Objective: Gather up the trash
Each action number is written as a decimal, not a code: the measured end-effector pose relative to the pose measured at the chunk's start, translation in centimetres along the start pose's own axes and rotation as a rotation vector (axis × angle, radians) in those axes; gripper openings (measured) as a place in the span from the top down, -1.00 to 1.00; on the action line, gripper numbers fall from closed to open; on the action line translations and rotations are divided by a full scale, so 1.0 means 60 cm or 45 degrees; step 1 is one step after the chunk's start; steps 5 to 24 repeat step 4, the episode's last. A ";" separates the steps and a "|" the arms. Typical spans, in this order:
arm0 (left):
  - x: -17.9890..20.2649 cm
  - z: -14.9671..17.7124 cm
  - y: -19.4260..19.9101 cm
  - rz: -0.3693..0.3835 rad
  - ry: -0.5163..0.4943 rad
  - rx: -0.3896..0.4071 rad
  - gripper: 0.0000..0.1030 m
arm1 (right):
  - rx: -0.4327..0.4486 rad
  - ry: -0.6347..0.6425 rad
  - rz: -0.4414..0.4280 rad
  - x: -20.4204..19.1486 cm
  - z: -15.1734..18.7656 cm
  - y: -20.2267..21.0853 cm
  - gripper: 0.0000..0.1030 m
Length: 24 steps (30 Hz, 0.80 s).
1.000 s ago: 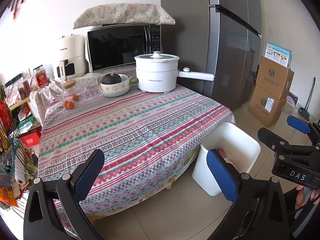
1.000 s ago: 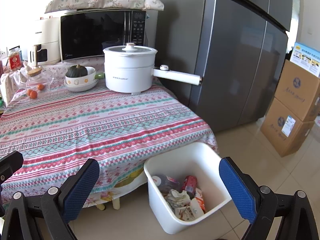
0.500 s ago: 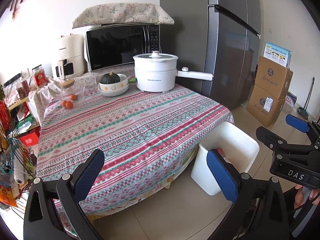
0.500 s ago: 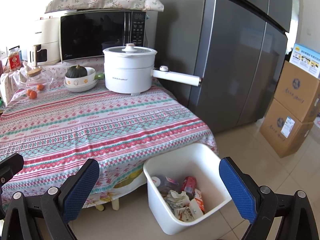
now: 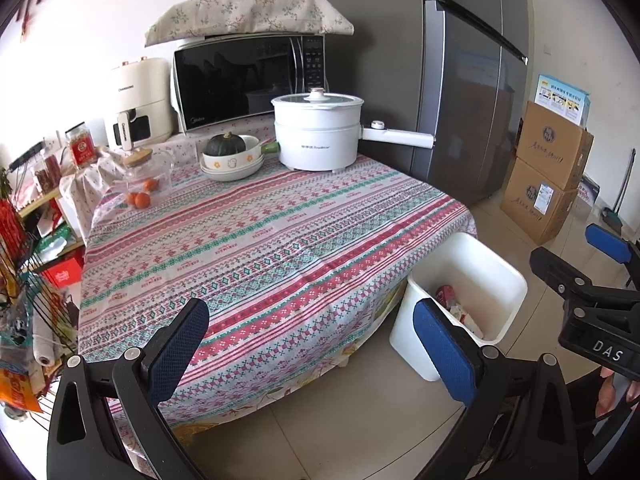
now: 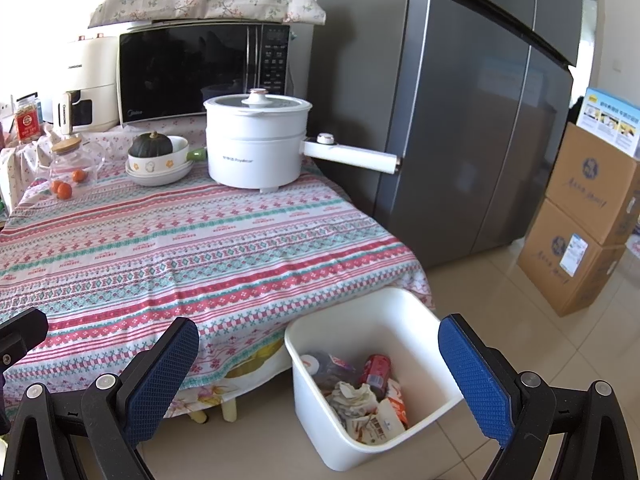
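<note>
my left hand-held gripper (image 5: 310, 338) is spread wide and empty over the near edge of the table (image 5: 260, 240) with its striped cloth. to its right, my right hand-held gripper (image 6: 318, 354) is spread too, holding nothing, above the white trash bin (image 6: 400, 320) on the floor beside the table, where crumpled wrappers (image 6: 360, 404) and a red can (image 6: 376, 368) lie.

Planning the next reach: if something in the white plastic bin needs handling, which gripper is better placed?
Right. The right gripper, open and empty, frames the white plastic bin; the left gripper faces the patterned tablecloth.
</note>
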<state>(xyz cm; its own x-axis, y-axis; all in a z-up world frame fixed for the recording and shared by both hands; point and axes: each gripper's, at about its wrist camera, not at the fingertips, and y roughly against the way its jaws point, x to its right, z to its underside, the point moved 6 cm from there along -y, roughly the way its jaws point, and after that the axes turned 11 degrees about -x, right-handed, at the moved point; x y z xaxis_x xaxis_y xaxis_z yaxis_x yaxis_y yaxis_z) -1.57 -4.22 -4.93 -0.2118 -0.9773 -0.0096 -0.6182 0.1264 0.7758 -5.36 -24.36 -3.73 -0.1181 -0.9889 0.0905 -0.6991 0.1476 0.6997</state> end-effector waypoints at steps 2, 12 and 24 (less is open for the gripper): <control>-0.013 0.000 -0.006 0.030 0.035 -0.031 -1.00 | -0.010 0.004 -0.007 -0.003 0.003 -0.003 -0.92; -0.026 -0.004 -0.007 0.048 0.059 -0.050 -1.00 | -0.026 0.017 -0.016 -0.009 0.006 -0.009 -0.93; -0.026 -0.004 -0.007 0.048 0.059 -0.050 -1.00 | -0.026 0.017 -0.016 -0.009 0.006 -0.009 -0.93</control>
